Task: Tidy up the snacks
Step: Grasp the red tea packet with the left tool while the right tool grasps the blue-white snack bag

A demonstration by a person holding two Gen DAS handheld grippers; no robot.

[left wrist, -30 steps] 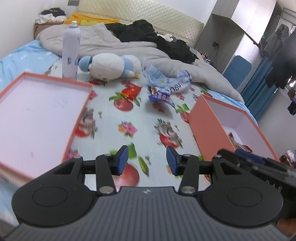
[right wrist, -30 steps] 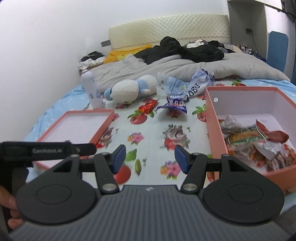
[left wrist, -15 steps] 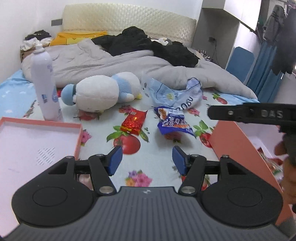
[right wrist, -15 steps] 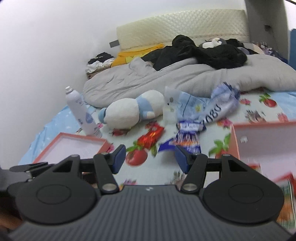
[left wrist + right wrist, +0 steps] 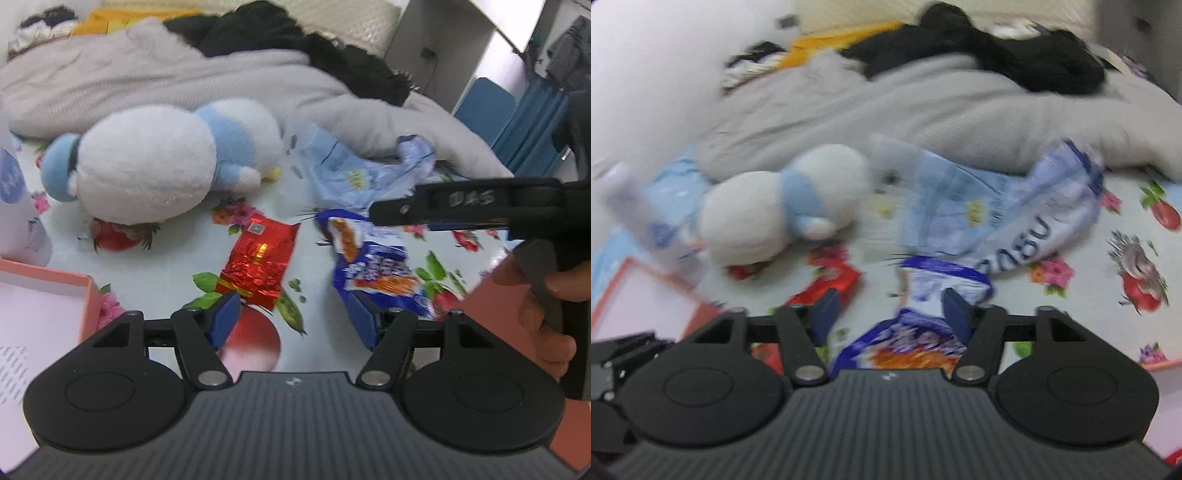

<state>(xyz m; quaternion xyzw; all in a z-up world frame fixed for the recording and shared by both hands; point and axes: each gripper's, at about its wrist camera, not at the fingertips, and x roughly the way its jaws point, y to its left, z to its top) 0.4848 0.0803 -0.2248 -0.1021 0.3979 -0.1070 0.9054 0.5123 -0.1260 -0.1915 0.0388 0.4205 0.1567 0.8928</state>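
We are reaching for the two loose snacks on the bed's flowered sheet (image 5: pixel 177 258), and we judge it best to bring each gripper low over its own packet, straddle a short edge and close only once the pads flank the foil. The red packet (image 5: pixel 260 266) lies mid-sheet, just ahead of the left gripper (image 5: pixel 293 321); the blue packet (image 5: pixel 923 314) lies beside it, under the right gripper (image 5: pixel 890 314), toward the pink box (image 5: pixel 487 295) at the sheet's right edge. Both sets of fingers are opening, wide apart, gripping nothing yet; whether they touch we cannot tell.
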